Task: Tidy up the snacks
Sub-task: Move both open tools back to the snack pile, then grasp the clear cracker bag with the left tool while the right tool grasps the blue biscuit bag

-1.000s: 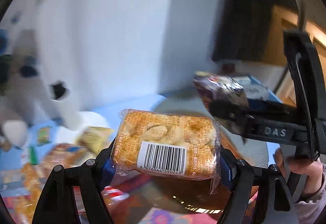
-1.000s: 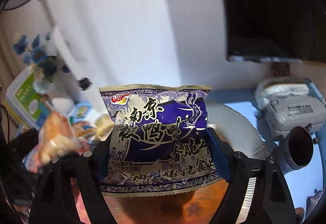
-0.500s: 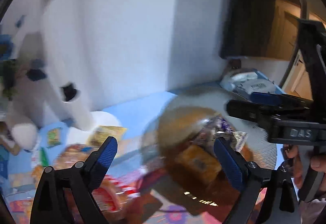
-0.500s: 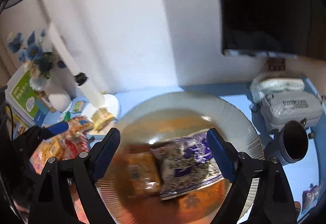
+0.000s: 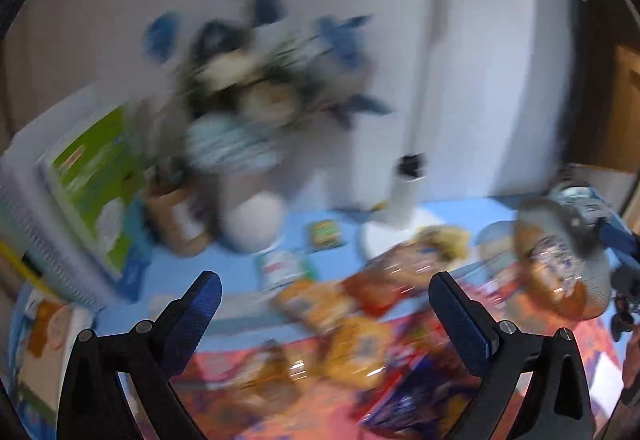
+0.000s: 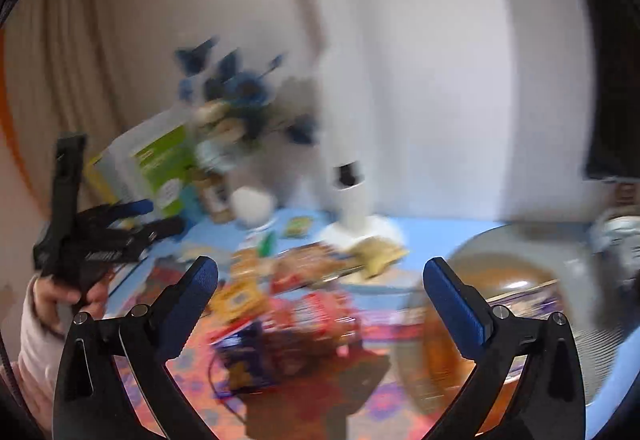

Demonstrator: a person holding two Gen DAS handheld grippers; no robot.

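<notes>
Left gripper: jaws stand wide apart and have just been opening, with nothing between the blue pads; it looks down over the snack pile.
Right gripper: jaws also wide apart, just been opening, nothing between them; blue pads frame the pile and the bowl's near rim.
Left gripper seen from the right wrist view: black frame at the left edge of the picture, gripped by a hand in a pale pink sleeve.
Snack pile: orange, red and purple packets heaped loosely on the patterned red cloth near the middle of the table; heavy blur hides the print on them.
Yellowish packet: lies at the far edge of the pile, against the white lamp base.
Bowl: round, ribbed grey rim, on the right side of the table; in the left wrist view a purple-and-white packet lies inside it.
Table: light blue top, partly covered by the cloth.
Back left of the table: blurred blue flowers, a white round object, a brown jar and a green-and-white box.
Small green packet: flat on the blue top, between the white round object and the lamp base.
</notes>
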